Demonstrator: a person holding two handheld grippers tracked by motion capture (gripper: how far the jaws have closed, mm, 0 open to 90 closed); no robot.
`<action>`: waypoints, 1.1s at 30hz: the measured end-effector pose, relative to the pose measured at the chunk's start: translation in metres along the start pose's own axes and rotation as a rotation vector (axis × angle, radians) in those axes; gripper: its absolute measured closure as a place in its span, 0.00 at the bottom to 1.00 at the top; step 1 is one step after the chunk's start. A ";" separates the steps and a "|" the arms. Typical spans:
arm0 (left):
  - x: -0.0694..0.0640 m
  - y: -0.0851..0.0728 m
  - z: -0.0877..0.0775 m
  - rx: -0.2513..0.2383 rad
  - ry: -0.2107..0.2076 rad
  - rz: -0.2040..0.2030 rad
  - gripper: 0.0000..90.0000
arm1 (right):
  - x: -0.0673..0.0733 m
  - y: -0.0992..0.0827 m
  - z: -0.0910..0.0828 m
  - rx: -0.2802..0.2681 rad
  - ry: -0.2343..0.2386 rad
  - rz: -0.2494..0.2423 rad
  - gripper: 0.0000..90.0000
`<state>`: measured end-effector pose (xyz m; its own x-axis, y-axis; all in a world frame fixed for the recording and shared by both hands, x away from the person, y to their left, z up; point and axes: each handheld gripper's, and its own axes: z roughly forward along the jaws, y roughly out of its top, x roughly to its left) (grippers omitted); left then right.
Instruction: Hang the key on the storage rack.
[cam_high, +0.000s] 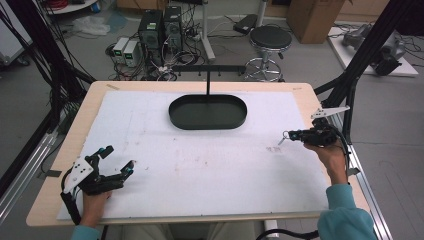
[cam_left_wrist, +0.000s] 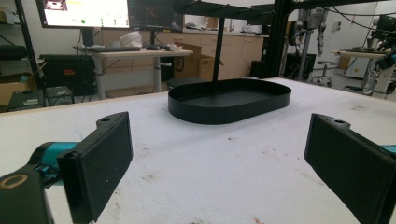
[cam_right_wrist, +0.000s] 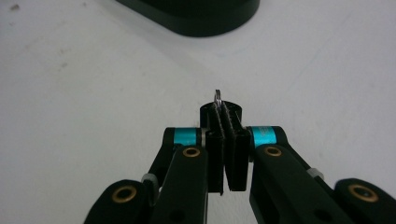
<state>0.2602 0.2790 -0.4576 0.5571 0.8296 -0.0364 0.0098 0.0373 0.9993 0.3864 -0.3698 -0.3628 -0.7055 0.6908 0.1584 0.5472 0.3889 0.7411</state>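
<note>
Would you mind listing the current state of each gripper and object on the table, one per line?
Left gripper: open, jaws wide apart, nothing between them, low over the white mat.
Right gripper: shut on a small metal ring, held on edge above the mat.
Black oval tray: empty, flat on the mat at the far side.
Black stand: upright behind the tray, nothing hanging on its bar.

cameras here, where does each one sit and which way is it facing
High view: fixed above the person's side, looking forward and down on the white mat; both forearms and each hand-held gripper, left and right, show.
Left gripper view: rides the open left hand-held gripper, low over the mat, facing the black oval tray.
Right gripper view: looks down along jaws shut on a small metal ring.
Shared: the high and left gripper views both show the tray.
</note>
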 end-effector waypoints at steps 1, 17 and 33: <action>0.000 0.000 0.000 -0.001 0.000 0.000 0.09 | 0.000 0.000 0.000 0.000 0.000 0.000 0.99; 0.000 0.000 0.000 -0.002 -0.001 0.000 0.09 | 0.011 0.076 -0.005 -0.177 0.071 -0.058 0.99; 0.000 0.000 0.000 -0.004 -0.002 -0.001 0.09 | 0.018 0.147 0.018 -0.174 0.092 -0.120 0.99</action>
<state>0.2600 0.2791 -0.4577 0.5585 0.8287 -0.0376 0.0073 0.0404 0.9992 0.4622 -0.2887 -0.2626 -0.8033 0.5844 0.1149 0.3763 0.3485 0.8584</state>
